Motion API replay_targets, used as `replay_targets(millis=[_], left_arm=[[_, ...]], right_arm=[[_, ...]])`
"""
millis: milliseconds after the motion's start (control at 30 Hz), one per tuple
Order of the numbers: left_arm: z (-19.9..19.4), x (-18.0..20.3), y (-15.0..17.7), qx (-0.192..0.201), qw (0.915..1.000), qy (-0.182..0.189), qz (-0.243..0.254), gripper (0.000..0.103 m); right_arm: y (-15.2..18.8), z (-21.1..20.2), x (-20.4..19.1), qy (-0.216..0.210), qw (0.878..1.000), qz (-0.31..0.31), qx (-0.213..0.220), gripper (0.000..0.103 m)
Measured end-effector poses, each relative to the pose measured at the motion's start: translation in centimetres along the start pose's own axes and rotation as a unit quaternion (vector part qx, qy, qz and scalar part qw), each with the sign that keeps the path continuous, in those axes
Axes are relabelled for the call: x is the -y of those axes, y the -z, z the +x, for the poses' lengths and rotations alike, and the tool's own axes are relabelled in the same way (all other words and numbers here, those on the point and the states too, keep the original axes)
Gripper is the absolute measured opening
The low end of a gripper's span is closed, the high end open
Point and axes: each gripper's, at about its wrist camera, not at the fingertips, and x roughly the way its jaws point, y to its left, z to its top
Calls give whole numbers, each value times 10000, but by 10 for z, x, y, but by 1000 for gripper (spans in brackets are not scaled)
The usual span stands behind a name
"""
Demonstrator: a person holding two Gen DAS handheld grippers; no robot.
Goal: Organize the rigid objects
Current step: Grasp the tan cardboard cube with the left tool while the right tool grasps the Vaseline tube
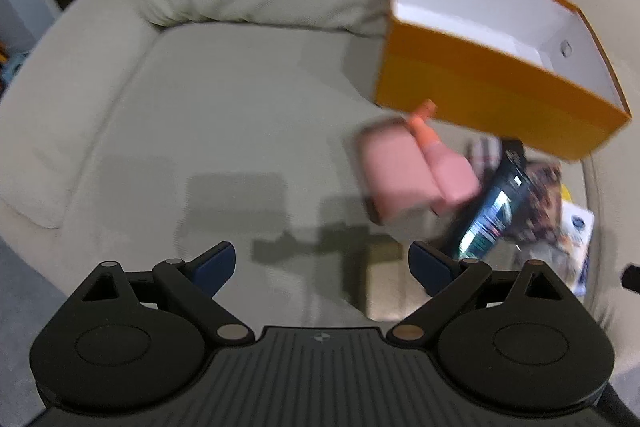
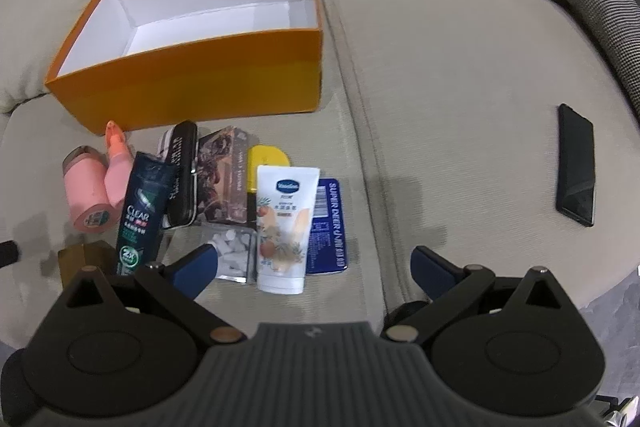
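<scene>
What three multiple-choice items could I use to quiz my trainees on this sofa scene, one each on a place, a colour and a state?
1. Where does the black phone lie?
A. inside the box
B. alone on the right seat cushion
C. under the white tube

2. What colour is the outside of the box?
A. orange
B. green
C. blue

3. How do the right tongs stand?
A. shut on the white tube
B. shut on the CLEAR bottle
C. open, holding nothing

Answers:
1. B, it sits apart from the pile, right of the cushion seam.
2. A, its walls are orange outside and white inside.
3. C, the blue fingertips stand wide apart above the white tube and near the CLEAR bottle, gripping neither.
</scene>
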Motion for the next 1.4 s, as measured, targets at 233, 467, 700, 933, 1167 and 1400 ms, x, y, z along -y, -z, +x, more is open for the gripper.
replay_targets(millis=[233,467,700,933,1167,1400], left_arm=[[41,29,10,-323,9991,181,213,103],[65,24,11,-506,9985,158,99,103],[79,18,21,-454,9983,366,17,81],[92,22,30,-585,9968,492,217,56],[92,25,35,-361,9977,406,409,56],[88,24,40,-288,9977,512,326,56]], right_arm=[[3,10,1,19,9999,-48,-156,102],[-3,18,11,119,9998,29,-133,102],[-15,39,29,88,9991,355,-193,102],[-30,71,16,-437,9976,317,-428,102],[-34,97,11,-227,9974,316,-605,102],[-35,117,5,-314,9946,430,-892,82]])
